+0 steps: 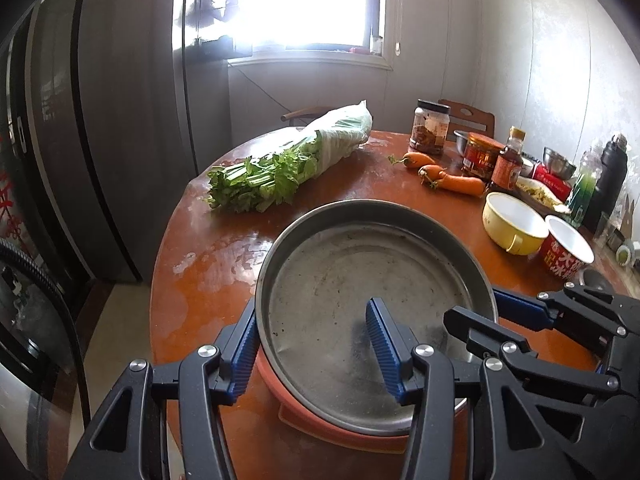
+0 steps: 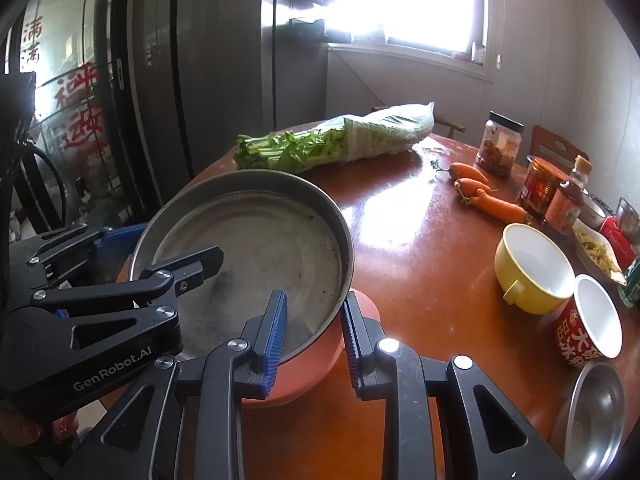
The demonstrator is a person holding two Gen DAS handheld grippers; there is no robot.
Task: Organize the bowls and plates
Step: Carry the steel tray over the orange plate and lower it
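So far, only a part of the tidying can be judged as done. A round metal pan (image 1: 368, 280) is seen sitting inside, or on top of, an orange basin (image 1: 304, 420) at the near edge of the counter (image 1: 224, 248), so one nesting appears already made or in the making. The pan's near-left rim is straddled by the left tool (image 1: 312, 344), one blue pad outside the wall and one inside, and the wall seems to be pinched between them. On the pan's right side the right tool (image 2: 314, 336) is set the same way, its pads pressed close on the thin rim, with the orange basin just below.

Left to be gathered, as far as can be seen, are a yellow handled bowl (image 2: 536, 272) and a red printed cup-bowl (image 2: 592, 324) touching one another near the right edge, and a small steel bowl (image 2: 596, 412) at the near right corner. More steel bowls toward the far right edge are partly hidden behind jars.

The pan is held mouth upward and nearly level. Being round, it has no long axis across the counter; its only axis is taken as upright, through its flat bottom.
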